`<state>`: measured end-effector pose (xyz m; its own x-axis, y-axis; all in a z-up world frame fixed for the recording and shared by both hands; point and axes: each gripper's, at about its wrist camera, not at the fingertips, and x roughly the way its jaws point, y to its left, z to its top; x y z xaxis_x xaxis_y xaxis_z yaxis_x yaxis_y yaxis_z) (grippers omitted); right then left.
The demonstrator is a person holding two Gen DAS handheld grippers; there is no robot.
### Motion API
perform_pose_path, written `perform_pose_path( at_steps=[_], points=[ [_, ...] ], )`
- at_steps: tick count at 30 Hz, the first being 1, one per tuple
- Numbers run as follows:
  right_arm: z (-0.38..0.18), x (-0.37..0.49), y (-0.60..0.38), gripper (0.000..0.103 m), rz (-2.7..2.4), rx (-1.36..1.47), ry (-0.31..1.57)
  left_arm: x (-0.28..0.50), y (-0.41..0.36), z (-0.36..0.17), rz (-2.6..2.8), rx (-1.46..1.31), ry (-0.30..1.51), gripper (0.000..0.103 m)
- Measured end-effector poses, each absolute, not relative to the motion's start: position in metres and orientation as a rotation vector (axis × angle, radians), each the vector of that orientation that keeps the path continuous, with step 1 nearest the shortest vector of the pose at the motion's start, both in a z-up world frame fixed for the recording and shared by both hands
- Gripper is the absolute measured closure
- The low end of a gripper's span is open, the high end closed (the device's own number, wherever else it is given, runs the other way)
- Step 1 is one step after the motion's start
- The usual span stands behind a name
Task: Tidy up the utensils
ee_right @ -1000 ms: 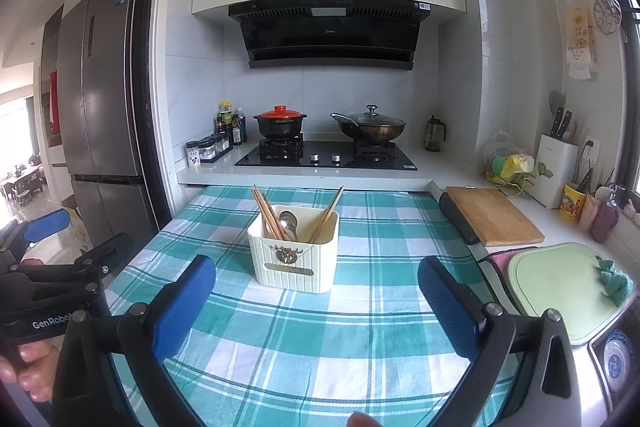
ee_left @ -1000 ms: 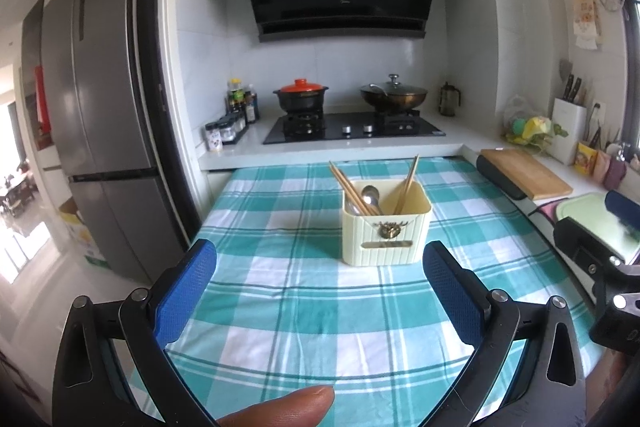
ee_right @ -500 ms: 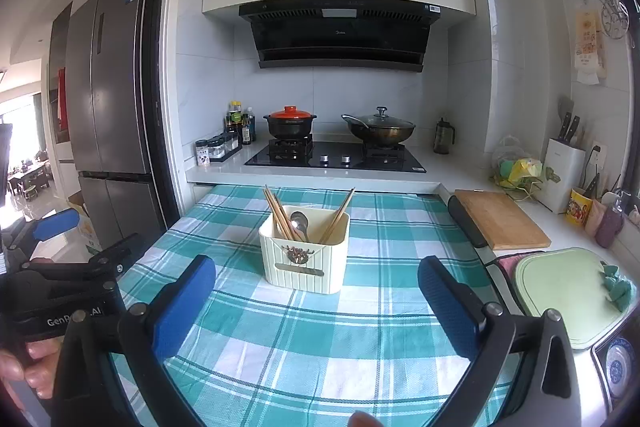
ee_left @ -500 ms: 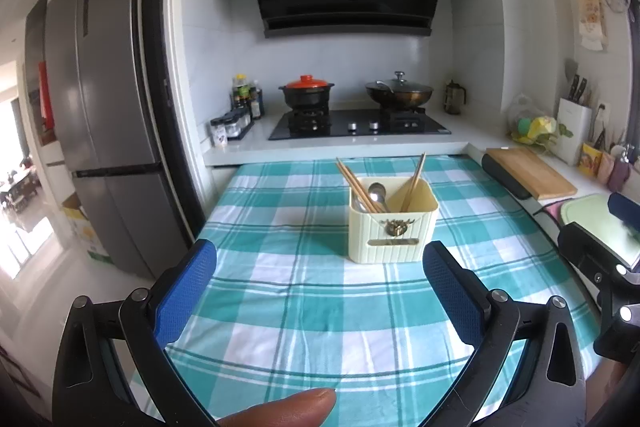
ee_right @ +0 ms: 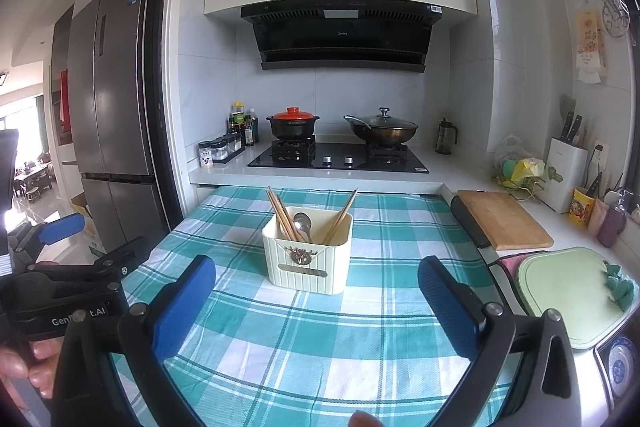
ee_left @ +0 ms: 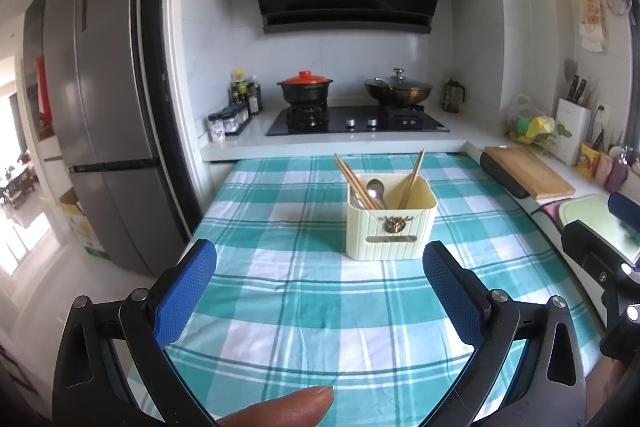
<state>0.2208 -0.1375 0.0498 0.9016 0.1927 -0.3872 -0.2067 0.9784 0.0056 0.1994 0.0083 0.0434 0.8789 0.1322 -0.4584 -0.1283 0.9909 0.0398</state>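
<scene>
A cream ribbed utensil holder [ee_left: 390,227] [ee_right: 307,263] stands on the teal checked tablecloth [ee_left: 304,291] [ee_right: 304,347]. Inside it lean wooden chopsticks [ee_left: 357,182] [ee_right: 282,213] and a metal spoon [ee_left: 375,188] [ee_right: 303,221]. My left gripper [ee_left: 320,279] hangs above the near part of the table, open and empty, short of the holder. My right gripper [ee_right: 316,289] is also open and empty, with the holder just beyond its blue pads. The left gripper [ee_right: 60,255] shows at the left edge of the right wrist view.
Behind the table runs a counter with a hob [ee_left: 356,121], a red-lidded pot [ee_left: 306,91] and a wok [ee_left: 398,89]. A wooden board [ee_left: 528,173] and a green board [ee_right: 572,291] lie on the right. A grey fridge [ee_left: 100,99] stands left.
Both grippers have drawn back and risen a little, so the holder sits slightly further right and lower in each view. Their jaws stayed open.
</scene>
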Motion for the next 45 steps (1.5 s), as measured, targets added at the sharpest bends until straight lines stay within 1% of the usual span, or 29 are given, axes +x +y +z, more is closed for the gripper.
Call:
perform_pose_path(
  at_steps=[45],
  points=[
    [0.0475, 0.2198, -0.1330, 0.000, 0.223, -0.041, 0.405, 0.2016, 0.0031, 0.0419, 0.127, 0.012, 0.488, 0.000]
  ],
)
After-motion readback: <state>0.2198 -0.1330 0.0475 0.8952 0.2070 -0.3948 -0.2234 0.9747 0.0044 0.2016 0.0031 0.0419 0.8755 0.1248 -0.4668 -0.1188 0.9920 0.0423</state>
